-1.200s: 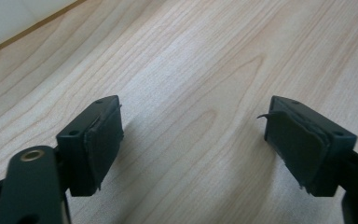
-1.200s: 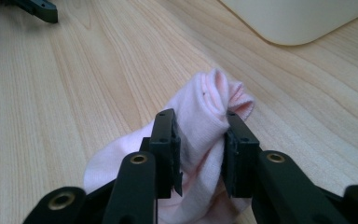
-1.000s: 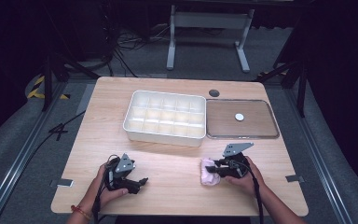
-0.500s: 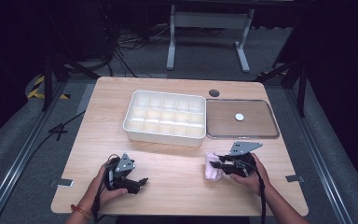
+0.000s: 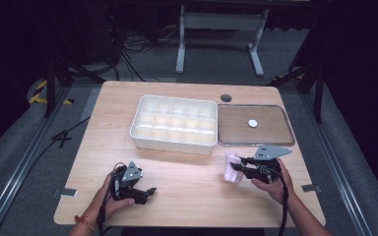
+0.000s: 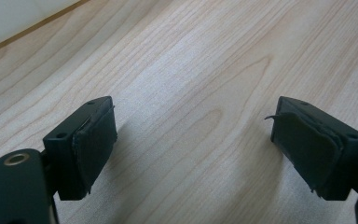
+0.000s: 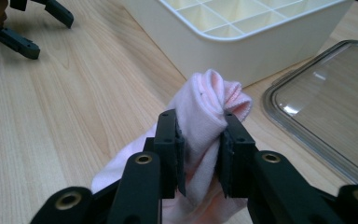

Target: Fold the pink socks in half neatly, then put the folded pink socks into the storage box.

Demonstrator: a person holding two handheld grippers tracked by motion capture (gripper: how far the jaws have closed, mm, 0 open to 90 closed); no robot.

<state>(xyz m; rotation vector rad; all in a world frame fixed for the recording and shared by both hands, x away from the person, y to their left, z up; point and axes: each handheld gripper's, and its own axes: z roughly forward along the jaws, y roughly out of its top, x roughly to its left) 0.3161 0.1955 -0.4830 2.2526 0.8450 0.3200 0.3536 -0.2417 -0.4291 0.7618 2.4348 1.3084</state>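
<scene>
We are pinching the soft, light pink sock mid-bundle in our right gripper, just beside the white divided box, while our left gripper is resting apart and empty on the bench.

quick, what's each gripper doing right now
Left gripper: open, nothing between its jaws, low over the table.
Right gripper: shut on the pink cloth.
</scene>
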